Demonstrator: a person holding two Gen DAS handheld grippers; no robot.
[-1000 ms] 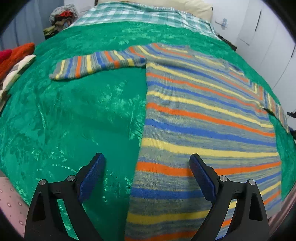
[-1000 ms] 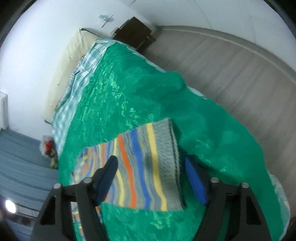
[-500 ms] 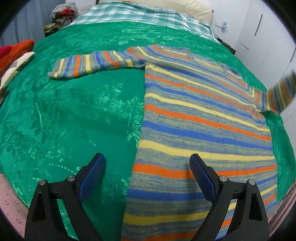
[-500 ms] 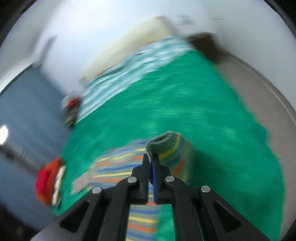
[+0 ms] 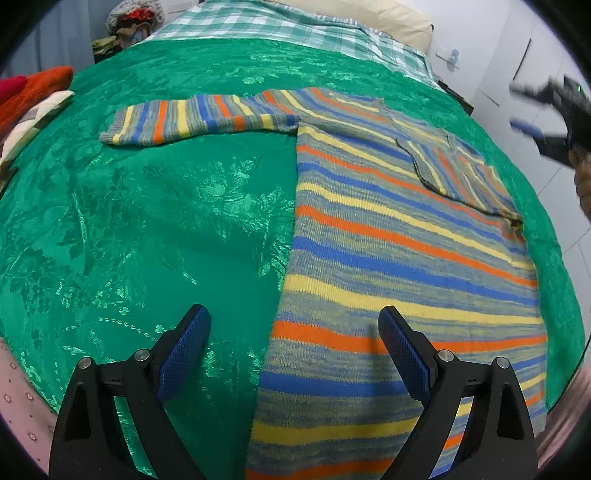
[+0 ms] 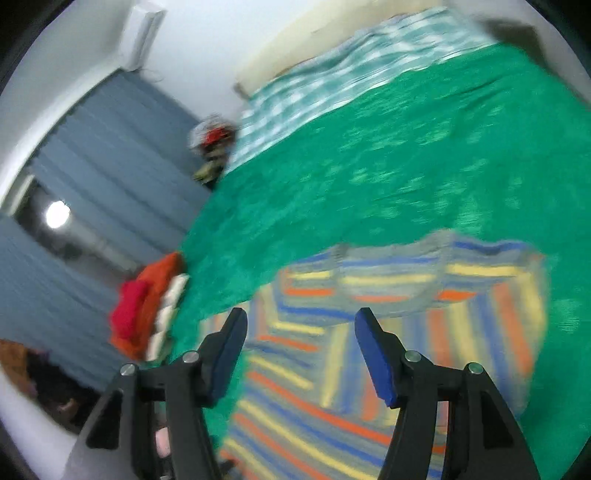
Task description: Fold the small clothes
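The striped sweater (image 5: 406,258) lies flat on the green bedspread (image 5: 166,221), its body running from the near edge toward the far side of the bed. Its right sleeve (image 5: 461,173) is already folded in across the chest, while the left sleeve (image 5: 192,118) is spread out to the left on the cover. So one fold is done (the first of several, I would judge); the left sleeve and the body folds are left.

The right gripper (image 6: 301,354) has just been opening its jaws; they stand apart above the sweater with nothing between them. The left gripper (image 5: 291,350) hovers over the near hem, jaws wide and empty, one finger over the bedspread, the other over the knit.

Further out, a stack of folded clothes (image 5: 33,99) sits at the far left edge, and a checked sheet (image 5: 277,26) covers the head of the bed.
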